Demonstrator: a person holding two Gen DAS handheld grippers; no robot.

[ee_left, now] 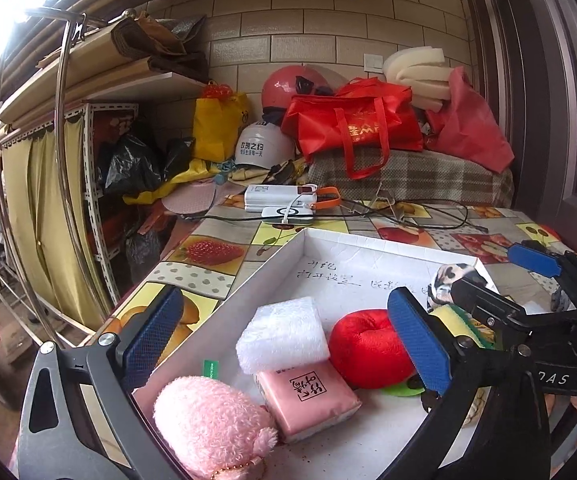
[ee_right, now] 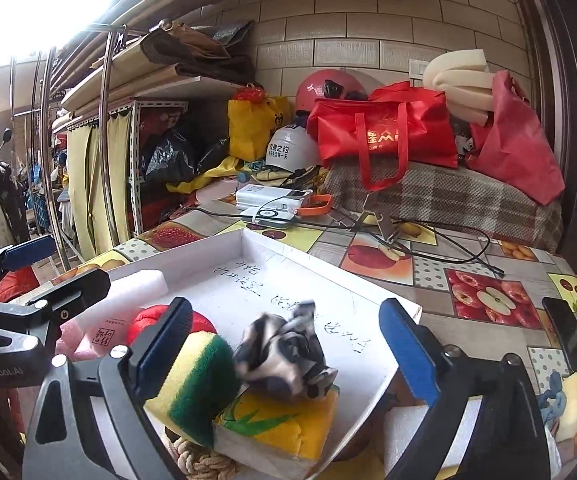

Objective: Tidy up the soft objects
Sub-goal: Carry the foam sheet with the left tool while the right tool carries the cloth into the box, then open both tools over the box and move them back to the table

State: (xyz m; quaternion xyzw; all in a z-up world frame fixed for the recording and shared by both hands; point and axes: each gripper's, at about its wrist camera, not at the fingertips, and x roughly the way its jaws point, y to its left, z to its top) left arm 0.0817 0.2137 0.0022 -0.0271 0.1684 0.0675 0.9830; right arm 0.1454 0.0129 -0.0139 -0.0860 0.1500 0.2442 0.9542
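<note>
A white cardboard box [ee_left: 352, 252] [ee_right: 248, 272] holds soft things. In the left wrist view: a pink plush toy [ee_left: 212, 424], a pink tissue pack [ee_left: 308, 400], a white foam block [ee_left: 284, 332], a red cushion [ee_left: 368, 348]. My left gripper [ee_left: 288, 344] is open and empty above them. In the right wrist view: a yellow-green sponge [ee_right: 196, 380], a yellow tissue pack [ee_right: 280, 428] and a black-white crumpled cloth [ee_right: 284, 356], blurred, resting on the pack. My right gripper [ee_right: 284, 348] is open around the cloth, not touching it. The right gripper shows in the left view [ee_left: 488, 280].
A white power bank [ee_left: 280, 198] and black cables [ee_left: 408, 216] lie on the fruit-pattern tablecloth [ee_right: 488, 300] behind the box. A dark phone [ee_right: 568, 336] lies at the right. Red bags [ee_left: 352, 128], helmets and shelves stand beyond.
</note>
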